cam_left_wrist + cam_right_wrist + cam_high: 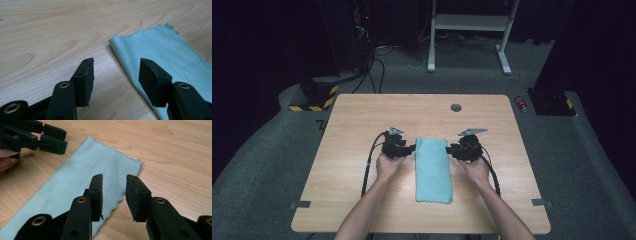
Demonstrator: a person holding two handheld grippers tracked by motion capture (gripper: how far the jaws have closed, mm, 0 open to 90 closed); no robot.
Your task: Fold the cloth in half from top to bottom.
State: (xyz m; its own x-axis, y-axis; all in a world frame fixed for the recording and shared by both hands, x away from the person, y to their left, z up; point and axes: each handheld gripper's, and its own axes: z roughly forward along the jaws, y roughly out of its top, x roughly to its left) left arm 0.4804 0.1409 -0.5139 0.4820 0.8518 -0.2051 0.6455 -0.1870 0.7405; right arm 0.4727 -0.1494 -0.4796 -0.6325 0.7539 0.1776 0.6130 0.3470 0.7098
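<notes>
A folded teal cloth (433,170) lies lengthwise in the middle of the wooden table (352,120), and both grippers flank its far end. The left gripper (411,148) sits just beside the cloth's left long edge, near the far corner. Seen from the left gripper view, its jaws stand wide apart with nothing between the pads; the cloth (165,52) edge runs under the gap, one jaw over bare wood, the other over the fabric. The right gripper (451,150) sits at the cloth's right long edge, jaws pointing in at it. In the right gripper view its jaws are about half apart and grip nothing; the cloth (82,185) scalloped edge passes beneath the gap, one jaw above the fabric, the other above the wood. The left gripper (53,142) shows across the cloth from there.
</notes>
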